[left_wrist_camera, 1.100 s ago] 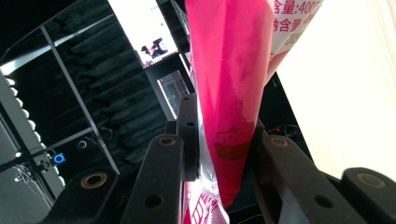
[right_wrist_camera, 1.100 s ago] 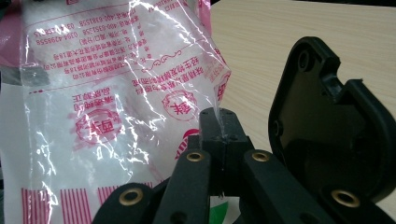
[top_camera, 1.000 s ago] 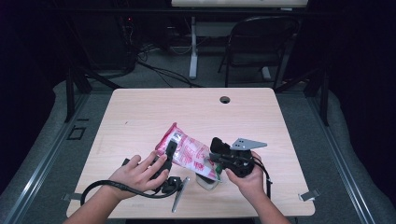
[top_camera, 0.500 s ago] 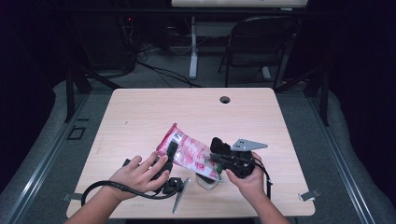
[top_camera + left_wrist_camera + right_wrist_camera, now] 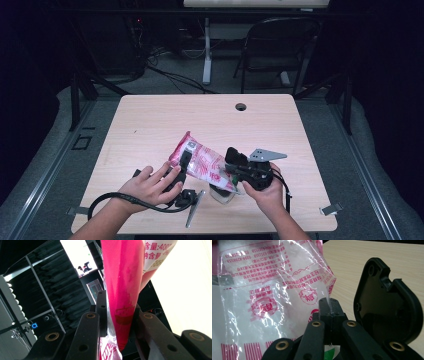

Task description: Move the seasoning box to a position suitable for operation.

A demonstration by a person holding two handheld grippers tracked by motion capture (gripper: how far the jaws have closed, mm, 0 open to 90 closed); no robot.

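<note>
1. Bag (image 5: 200, 161) of red-and-white printed plastic, one in all, held tilted above the near middle of the table (image 5: 150, 120), between two grippers.
2. Left gripper (image 5: 183, 165) is clenched on the bag's left edge; in the left gripper view its jaws pinch a red fold (image 5: 123, 290).
3. Right gripper (image 5: 231, 161) is clamped fully on the bag's clear right corner (image 5: 328, 293), jaws meeting.
4. Two hands: left hand (image 5: 147, 186) and right hand (image 5: 265, 189), both close to the near edge.
5. One clear container (image 5: 222, 194) sits under the bag.
6. Far half of the table lies open up to one cable hole (image 5: 241, 106); side edges stand well apart from the grippers.
</note>
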